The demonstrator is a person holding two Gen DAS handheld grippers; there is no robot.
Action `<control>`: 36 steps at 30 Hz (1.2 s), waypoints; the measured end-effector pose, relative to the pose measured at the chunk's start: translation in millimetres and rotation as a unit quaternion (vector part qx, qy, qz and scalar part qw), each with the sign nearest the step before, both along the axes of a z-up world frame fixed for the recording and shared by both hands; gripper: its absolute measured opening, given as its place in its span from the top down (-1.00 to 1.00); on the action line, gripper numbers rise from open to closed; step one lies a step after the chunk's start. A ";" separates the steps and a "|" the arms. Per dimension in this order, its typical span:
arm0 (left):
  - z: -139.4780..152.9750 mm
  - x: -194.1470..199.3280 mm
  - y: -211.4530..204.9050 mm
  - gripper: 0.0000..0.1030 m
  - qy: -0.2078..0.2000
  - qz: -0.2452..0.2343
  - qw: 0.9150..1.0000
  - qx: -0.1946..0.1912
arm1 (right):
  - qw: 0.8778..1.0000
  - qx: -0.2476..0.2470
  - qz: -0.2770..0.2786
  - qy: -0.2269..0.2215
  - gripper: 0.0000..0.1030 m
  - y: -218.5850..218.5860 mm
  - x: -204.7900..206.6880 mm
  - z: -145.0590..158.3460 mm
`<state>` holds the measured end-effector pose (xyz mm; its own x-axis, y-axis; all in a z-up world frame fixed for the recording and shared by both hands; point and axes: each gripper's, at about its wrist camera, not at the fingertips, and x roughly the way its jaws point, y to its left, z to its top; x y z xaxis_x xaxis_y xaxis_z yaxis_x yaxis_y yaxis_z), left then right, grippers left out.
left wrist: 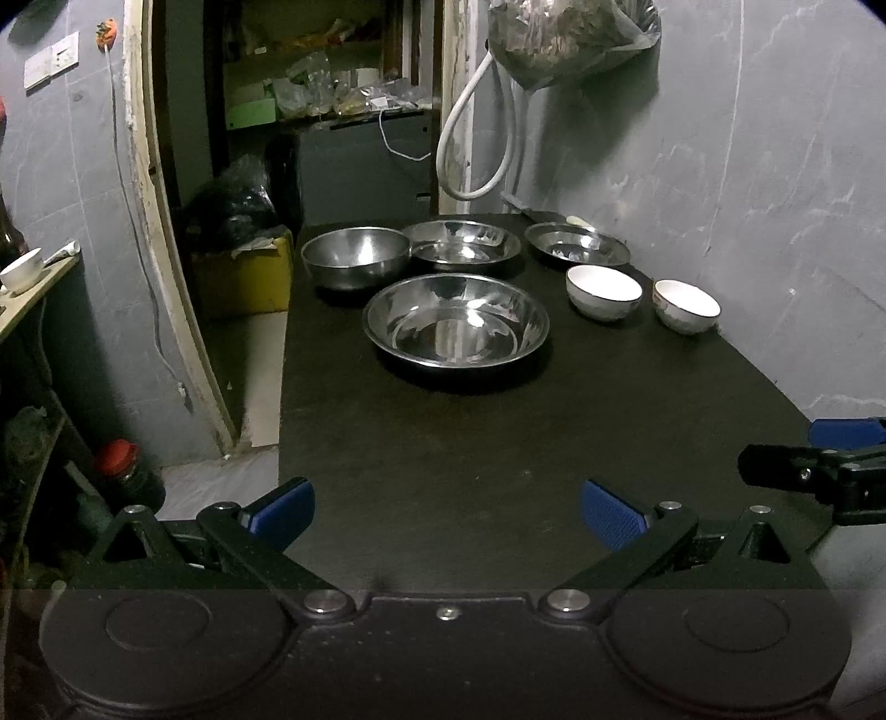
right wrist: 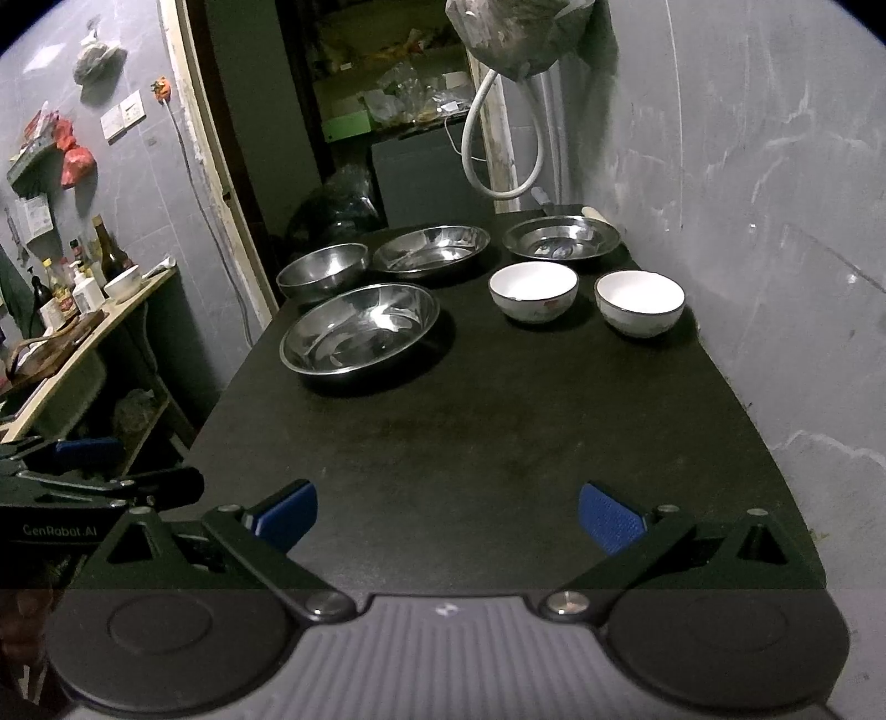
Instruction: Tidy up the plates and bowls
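Dim room with grey marbled walls (right wrist: pixel 775 194), a black table (right wrist: pixel 498 443) and a cluttered doorway (left wrist: pixel 310 111).

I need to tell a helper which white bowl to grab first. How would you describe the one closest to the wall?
Start at the black table against the grey wall. Past the steel dishes sit two white bowls side by side. Take the right bowl, nearest the wall; the other white bowl sits beside the large steel plate.

- A white hose (left wrist: pixel 470 138) hangs in a loop on the wall past the far edge of the counter (left wrist: pixel 498 443).
- A filled plastic bag (left wrist: pixel 570 39) hangs above the far right corner.
- A yellow box (left wrist: pixel 249 277) stands on the floor off the far left corner.
- Bottles (right wrist: pixel 83 271) crowd a side shelf (right wrist: pixel 94 338) to the left.
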<state>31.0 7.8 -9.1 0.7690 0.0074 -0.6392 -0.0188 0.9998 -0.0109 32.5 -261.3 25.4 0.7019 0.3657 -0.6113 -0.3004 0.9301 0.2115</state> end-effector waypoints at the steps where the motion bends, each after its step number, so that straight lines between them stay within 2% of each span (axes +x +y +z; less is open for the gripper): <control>1: 0.2 1.6 0.3 -0.98 0.003 0.001 1.000 0.001 | 1.000 0.001 0.000 0.001 -1.00 -2.0 0.7 1.9; 6: 9.3 13.4 17.0 -0.98 0.004 0.018 1.000 0.006 | 1.000 0.020 -0.005 -0.001 -1.00 2.2 7.5 4.8; 11: 20.4 44.0 50.6 -0.99 0.007 0.036 0.999 -0.009 | 0.999 0.034 -0.015 -0.008 -1.00 14.0 20.1 8.7; 16: 35.1 98.4 87.4 -0.99 -0.005 0.004 1.000 0.011 | 0.999 0.036 -0.037 -0.005 -1.00 39.0 44.3 3.1; 21: 49.9 187.2 125.7 -0.99 -0.019 -0.069 0.997 0.024 | 0.997 0.012 -0.078 -0.007 -1.00 73.4 88.8 6.2; 24: 56.5 251.6 143.3 -0.99 -0.029 -0.118 0.993 0.010 | 0.995 0.005 -0.101 -0.014 -1.00 91.0 123.8 14.2; 27: 57.3 317.6 151.2 -0.99 -0.029 -0.146 0.989 -0.020 | 0.991 -0.006 -0.132 -0.020 -1.00 105.3 165.4 22.2; 30: 51.9 387.3 151.2 -0.98 -0.012 -0.169 0.984 -0.055 | 0.989 0.007 -0.151 -0.011 -1.00 113.0 201.6 28.4; 36: 9.3 484.5 135.9 -0.98 0.070 -0.208 0.974 -0.059 | 0.988 -0.025 -0.153 0.013 -0.88 134.1 271.3 18.0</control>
